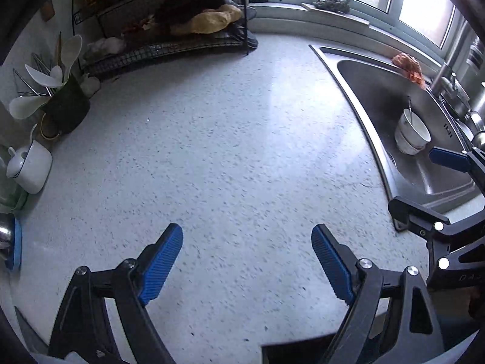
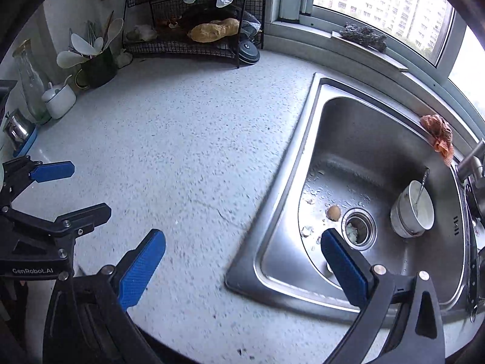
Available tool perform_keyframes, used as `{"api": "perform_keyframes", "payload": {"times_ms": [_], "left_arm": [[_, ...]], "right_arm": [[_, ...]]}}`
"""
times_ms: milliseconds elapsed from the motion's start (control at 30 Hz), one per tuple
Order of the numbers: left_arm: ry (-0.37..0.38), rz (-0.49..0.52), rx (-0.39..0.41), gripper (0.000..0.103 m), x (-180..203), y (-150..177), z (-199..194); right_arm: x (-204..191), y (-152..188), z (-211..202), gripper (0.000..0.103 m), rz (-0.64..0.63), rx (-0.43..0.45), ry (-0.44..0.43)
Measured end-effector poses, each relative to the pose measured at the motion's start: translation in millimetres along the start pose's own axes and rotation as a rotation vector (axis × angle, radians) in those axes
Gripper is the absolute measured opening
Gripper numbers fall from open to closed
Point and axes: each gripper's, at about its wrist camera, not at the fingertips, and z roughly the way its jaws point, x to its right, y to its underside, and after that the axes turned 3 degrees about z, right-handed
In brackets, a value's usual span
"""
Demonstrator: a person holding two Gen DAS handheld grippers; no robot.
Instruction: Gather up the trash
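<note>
My left gripper (image 1: 247, 257) is open and empty above the speckled counter (image 1: 212, 151). My right gripper (image 2: 242, 261) is open and empty, over the counter's edge with the steel sink (image 2: 291, 182). In the sink lie a brownish egg-like scrap (image 2: 333, 212), small white shell bits (image 2: 307, 230) and food residue in the drain (image 2: 359, 228). A white bowl with a spoon (image 2: 413, 210) stands at the sink's right; it also shows in the left wrist view (image 1: 412, 133). An orange rag (image 2: 438, 135) hangs on the sink's far rim. The right gripper shows in the left view (image 1: 448, 160), the left in the right view (image 2: 51, 171).
A black wire rack (image 2: 194, 36) with a yellow bag stands at the back. A utensil holder (image 2: 97, 66), a white lidded pot (image 2: 59, 98), a glass bottle (image 2: 30, 82) and a metal pot (image 2: 16, 127) line the left wall. The faucet (image 2: 469, 163) is at right.
</note>
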Motion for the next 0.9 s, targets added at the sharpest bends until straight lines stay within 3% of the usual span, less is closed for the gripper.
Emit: {"api": "perform_keyframes", "payload": {"times_ms": [300,400,633,900], "left_arm": [[-0.075,-0.140,-0.005,0.086,-62.6,-2.3,46.6],[-0.091,-0.173,0.044,0.088,-75.9,-2.0,48.1],[-0.141,-0.221,0.142,0.091,-98.3,-3.5,50.7],[-0.151,-0.236,0.145,0.095,-108.1,-5.1,54.2]], "right_arm": [[-37.9,-38.8,53.1,0.102,-0.071,-0.040,0.008],[-46.8,-44.5,63.4,0.102,-0.088,-0.044,0.006],[-65.9,-58.5,77.9,0.102,-0.110,-0.050,-0.009],[-82.0,-71.9,88.1,0.102,-0.133,-0.054,-0.023]]}}
